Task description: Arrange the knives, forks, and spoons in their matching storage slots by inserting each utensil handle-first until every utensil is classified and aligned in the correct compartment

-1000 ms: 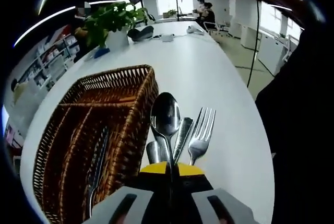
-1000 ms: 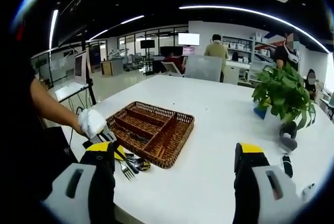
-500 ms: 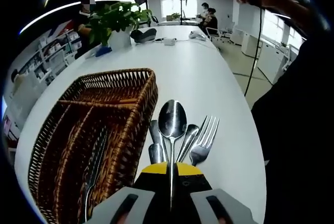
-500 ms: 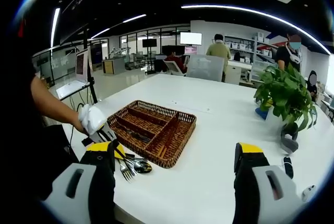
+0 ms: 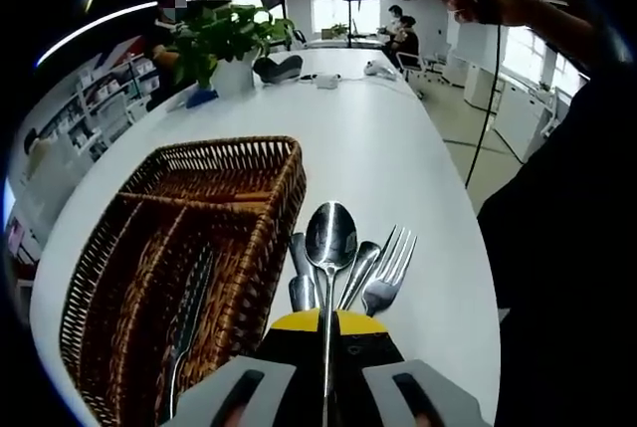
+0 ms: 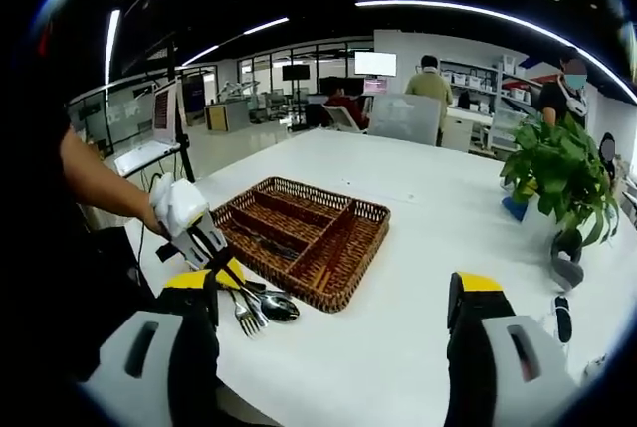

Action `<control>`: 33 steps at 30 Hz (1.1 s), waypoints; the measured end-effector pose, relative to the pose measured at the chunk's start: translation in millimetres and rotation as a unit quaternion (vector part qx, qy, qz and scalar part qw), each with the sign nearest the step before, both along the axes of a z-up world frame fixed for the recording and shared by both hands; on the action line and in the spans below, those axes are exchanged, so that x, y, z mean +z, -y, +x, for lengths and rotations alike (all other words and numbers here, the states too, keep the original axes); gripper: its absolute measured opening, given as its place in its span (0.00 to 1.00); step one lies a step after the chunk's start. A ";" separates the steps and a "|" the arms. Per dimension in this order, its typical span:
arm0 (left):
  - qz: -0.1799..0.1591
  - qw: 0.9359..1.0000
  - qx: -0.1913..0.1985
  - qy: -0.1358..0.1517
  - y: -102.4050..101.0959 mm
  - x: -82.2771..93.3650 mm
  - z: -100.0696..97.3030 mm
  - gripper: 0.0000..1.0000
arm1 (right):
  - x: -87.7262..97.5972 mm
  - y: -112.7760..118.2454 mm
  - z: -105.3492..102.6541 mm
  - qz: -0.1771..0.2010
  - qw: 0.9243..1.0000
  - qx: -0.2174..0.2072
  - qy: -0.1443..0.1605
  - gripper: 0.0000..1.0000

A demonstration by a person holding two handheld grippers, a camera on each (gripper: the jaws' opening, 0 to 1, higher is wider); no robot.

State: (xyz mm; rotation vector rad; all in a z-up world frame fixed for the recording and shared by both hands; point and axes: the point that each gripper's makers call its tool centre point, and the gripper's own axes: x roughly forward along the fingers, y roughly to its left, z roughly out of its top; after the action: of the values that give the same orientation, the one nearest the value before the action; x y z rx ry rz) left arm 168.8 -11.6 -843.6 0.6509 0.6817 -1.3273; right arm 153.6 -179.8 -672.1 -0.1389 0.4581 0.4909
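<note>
While closed on a spoon [image 5: 329,248] by its handle, left gripper [image 5: 325,347] holds it bowl-forward above the table [image 5: 398,148], just right of the basket [image 5: 179,248]. Below the spoon, lying on the table beside the basket wall: a fork [image 5: 390,270] at right, tines forward, plus two or three more utensils [image 5: 299,278] close together, types hard to tell. Inside the basket, one dark utensil [image 5: 189,318] lying lengthwise in a long slot, near the right-hand wall.

Seen from the right gripper view: right gripper [image 6: 333,337] wide open, jaws far apart, holding nothing, hovering over bare table [image 6: 418,347]. Left gripper [image 6: 214,263] there at lower left, held by a gloved hand [image 6: 177,206], over the loose fork and spoon pile [image 6: 261,306] just beside the basket [image 6: 304,238] corner. Basket divided into long slots with a cross slot at the far end. Plant [image 6: 562,173] in a pot well off to the right.
</note>
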 end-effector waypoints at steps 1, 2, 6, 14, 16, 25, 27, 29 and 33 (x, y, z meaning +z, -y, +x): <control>-0.003 1.000 0.001 0.000 -0.6 1.4 0.9 0.00 | 0.6 -0.9 2.2 -0.003 1.000 0.003 0.002 0.97; -0.004 1.000 0.002 -0.003 -0.7 2.4 1.1 0.00 | 0.7 -2.0 4.0 -0.004 1.000 0.005 0.004 0.97; -0.008 1.000 0.000 -0.002 -0.3 7.2 0.2 0.00 | -7.1 -20.6 9.6 -0.006 0.999 0.038 0.000 0.90; -0.012 1.000 -0.014 0.010 4.9 21.6 -4.6 0.00 | -29.2 -67.5 3.0 -0.029 0.990 0.138 0.003 0.76; -0.005 1.000 -0.016 0.020 2.3 17.8 -1.8 0.00 | -45.4 -75.3 3.4 -0.032 0.988 0.149 -0.023 0.78; 0.021 1.000 -0.021 0.005 -12.0 -3.9 -12.5 0.00 | -41.1 -79.2 3.6 -0.039 0.987 0.157 -0.017 0.81; 0.017 1.000 -0.018 -0.004 -9.2 -5.5 -17.2 0.06 | -40.5 -75.4 3.8 -0.039 0.988 0.150 -0.017 0.82; 0.018 1.000 -0.016 -0.011 -7.6 -8.0 -20.5 0.09 | -40.6 -71.7 3.8 -0.039 0.989 0.144 -0.018 0.82; 0.031 0.999 0.015 -0.026 -9.3 -19.6 -19.8 0.05 | -40.6 -67.4 3.0 -0.038 0.990 0.134 -0.018 0.82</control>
State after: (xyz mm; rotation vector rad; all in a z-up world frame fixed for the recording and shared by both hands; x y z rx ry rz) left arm 149.0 -2.3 -863.2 0.6550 0.7756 -1.3033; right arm 156.6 -112.4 -712.7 -0.2680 0.4975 0.7404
